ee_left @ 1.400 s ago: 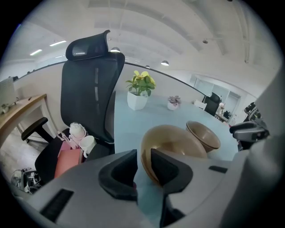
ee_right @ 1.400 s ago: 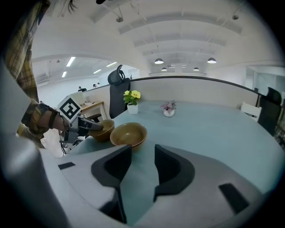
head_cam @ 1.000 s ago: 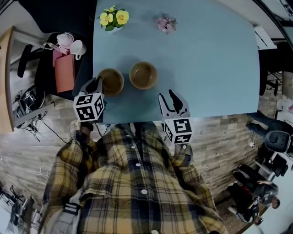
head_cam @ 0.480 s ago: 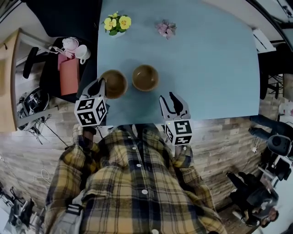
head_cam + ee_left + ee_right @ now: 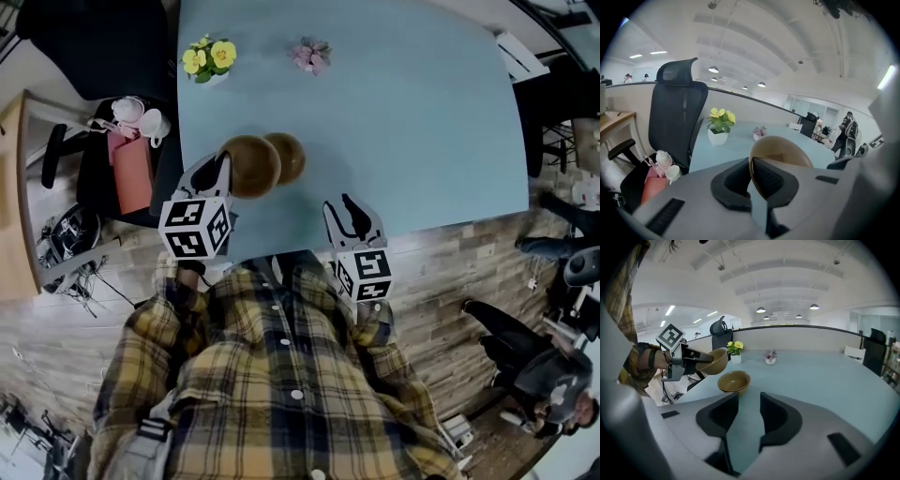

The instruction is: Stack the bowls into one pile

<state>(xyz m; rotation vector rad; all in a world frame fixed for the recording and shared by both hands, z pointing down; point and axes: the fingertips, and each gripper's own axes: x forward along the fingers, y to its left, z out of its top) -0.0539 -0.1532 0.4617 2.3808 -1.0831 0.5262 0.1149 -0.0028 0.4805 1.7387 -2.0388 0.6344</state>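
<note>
Left claw [image 5: 221,167] is clamped shut on the rim of a brown bowl [image 5: 251,166], one jaw inside and one outside, holding it in the air clear of the pale blue table [image 5: 422,112]. Just beyond that claw's tips, to the right and lower down, the second bowl [image 5: 291,156] rests upright on the table. Right claw [image 5: 339,202] hovers with jaws apart and nothing between them; the resting bowl lies ahead of it, slightly left. A yellow potted flower [image 5: 208,61] stands well ahead of the left claw.
</note>
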